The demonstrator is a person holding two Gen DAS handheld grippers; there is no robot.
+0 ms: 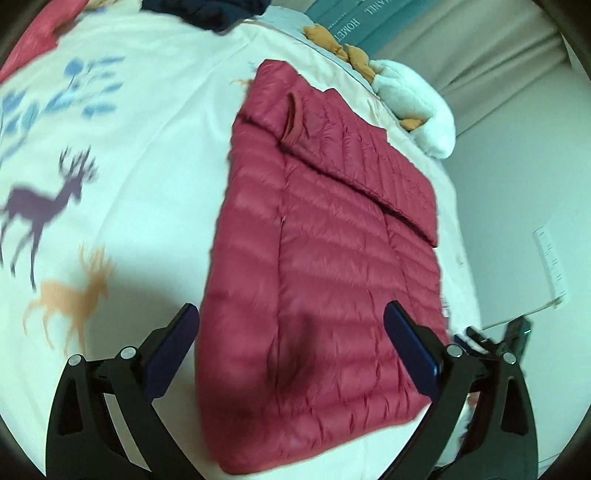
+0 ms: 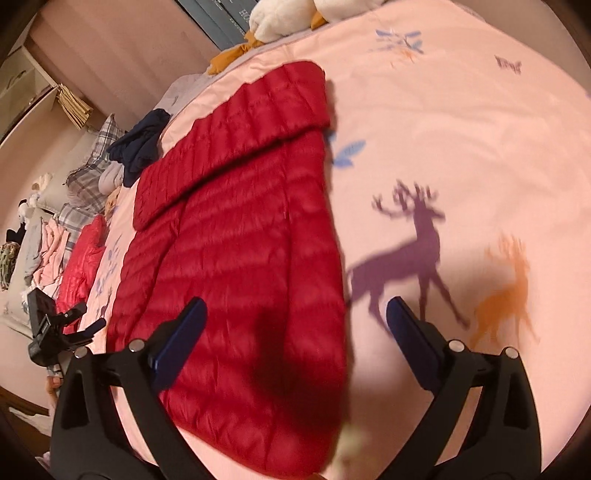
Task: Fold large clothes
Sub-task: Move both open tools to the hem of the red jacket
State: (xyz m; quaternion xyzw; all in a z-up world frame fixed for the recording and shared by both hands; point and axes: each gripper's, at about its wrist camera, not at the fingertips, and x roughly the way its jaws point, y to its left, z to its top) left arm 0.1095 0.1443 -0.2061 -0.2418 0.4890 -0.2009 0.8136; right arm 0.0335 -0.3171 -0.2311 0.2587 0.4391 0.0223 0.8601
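The left gripper (image 1: 291, 314) hovers with jaws spread wide, nothing between them, above the near end of the folded red quilted down jacket (image 1: 325, 251). The jacket lies flat on the pale deer-printed bedsheet (image 1: 147, 166), one sleeve folded across its far part toward 1 o'clock. The right gripper (image 2: 295, 310) likewise gapes empty over the jacket's near edge, a white plush toy (image 2: 280, 18) at 12 o'clock.
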